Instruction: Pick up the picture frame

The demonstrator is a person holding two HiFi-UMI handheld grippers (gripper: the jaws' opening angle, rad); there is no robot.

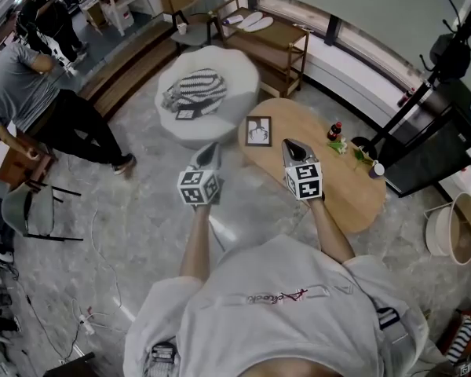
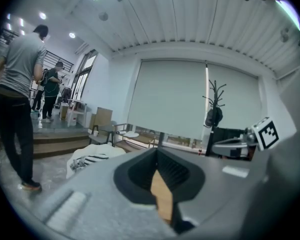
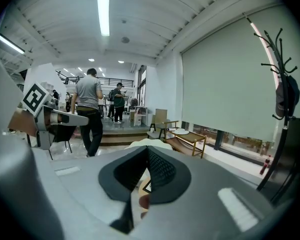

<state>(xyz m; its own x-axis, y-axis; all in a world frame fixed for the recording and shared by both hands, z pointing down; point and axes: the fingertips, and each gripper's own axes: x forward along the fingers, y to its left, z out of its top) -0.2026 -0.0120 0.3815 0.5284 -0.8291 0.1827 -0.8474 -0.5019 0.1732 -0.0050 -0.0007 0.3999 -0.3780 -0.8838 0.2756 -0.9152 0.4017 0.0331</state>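
Right gripper (image 3: pixel 148 156) jaws sitting closed, clamping nothing. Picture frame (image 3: pixel 146 187) corner peeking through slit below pads, 6 o'clock. Left gripper (image 3: pixel 45 115) hovering at 9 o'clock. Person in grey shirt (image 3: pixel 88 104) standing at 10 o'clock. Coat rack (image 3: pixel 284 99) standing at 3 o'clock.

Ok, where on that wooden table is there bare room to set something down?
Bare: the wooden table's near end, and the strip between the picture frame and the bottle. Crowded: the table's right edge, where the bottle and small green items cluster.
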